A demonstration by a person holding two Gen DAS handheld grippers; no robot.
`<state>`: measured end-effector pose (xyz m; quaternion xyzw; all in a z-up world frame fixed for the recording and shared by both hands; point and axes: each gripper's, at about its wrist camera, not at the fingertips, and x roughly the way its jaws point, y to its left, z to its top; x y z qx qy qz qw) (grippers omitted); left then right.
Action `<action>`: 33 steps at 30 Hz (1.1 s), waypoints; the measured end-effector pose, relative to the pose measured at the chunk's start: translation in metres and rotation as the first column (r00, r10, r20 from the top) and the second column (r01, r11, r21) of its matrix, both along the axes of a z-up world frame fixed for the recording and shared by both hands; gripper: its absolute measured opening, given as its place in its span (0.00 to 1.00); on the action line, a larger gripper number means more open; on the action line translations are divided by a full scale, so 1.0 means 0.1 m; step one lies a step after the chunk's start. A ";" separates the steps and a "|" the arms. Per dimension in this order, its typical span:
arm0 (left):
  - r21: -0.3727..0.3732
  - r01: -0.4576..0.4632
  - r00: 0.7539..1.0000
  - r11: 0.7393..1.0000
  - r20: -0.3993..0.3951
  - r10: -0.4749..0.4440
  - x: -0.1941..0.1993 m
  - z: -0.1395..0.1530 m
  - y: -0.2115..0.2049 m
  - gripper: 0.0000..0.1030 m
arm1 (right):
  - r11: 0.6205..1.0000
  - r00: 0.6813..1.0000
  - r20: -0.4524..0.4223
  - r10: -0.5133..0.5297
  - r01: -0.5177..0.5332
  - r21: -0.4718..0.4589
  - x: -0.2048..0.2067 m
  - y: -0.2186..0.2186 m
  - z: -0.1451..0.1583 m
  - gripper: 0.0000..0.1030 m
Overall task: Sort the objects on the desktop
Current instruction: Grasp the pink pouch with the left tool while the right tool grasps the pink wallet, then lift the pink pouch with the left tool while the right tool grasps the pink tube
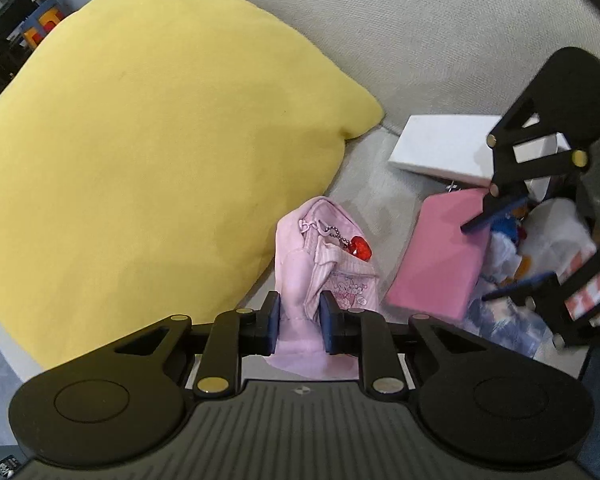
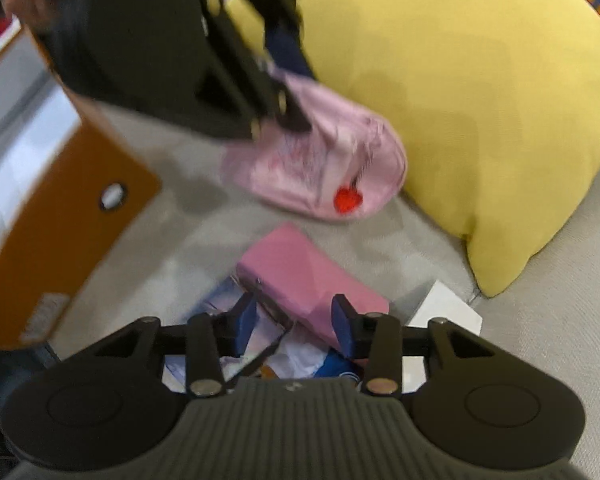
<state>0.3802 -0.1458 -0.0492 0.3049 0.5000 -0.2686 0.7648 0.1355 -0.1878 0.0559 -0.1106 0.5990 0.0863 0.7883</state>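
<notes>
A pink fabric pouch [image 1: 324, 264] with a red heart charm [image 1: 358, 249] on a bead chain lies on the grey sofa seat. My left gripper [image 1: 300, 322] is shut on the pouch's near edge, with cloth pinched between both blue pads. In the right wrist view the pouch [image 2: 328, 164] hangs from the left gripper [image 2: 286, 88], blurred, at the top. My right gripper [image 2: 294, 326] is open above a pink box [image 2: 312, 276] and a heap of small items, its pads touching nothing. It also shows at the right of the left wrist view [image 1: 500, 250], over a blue and white plush toy [image 1: 508, 248].
A large yellow cushion [image 1: 140, 140] fills the left and leans against the sofa back. A white box [image 1: 444, 148] lies behind the pink box [image 1: 440, 256]. An orange box [image 2: 72, 208] stands at the left of the right wrist view. Crumpled plastic and printed packets [image 1: 556, 236] lie under the right gripper.
</notes>
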 end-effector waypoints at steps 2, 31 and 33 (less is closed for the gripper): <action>0.013 -0.016 1.000 1.000 0.007 0.016 -0.01 -0.04 0.02 0.22 | 0.998 1.000 -0.007 0.021 -0.022 -0.060 0.03 -0.01 -0.09 0.43; 0.026 -0.162 0.983 0.986 -0.088 0.164 0.13 -0.25 0.15 0.23 | 0.972 0.971 0.048 -0.235 0.234 0.027 0.35 -0.40 -0.08 0.20; 0.019 -0.180 0.981 0.983 -0.076 0.181 0.08 -0.16 0.17 0.21 | 0.964 0.961 0.066 -0.267 0.266 0.026 0.31 -0.40 -0.02 0.19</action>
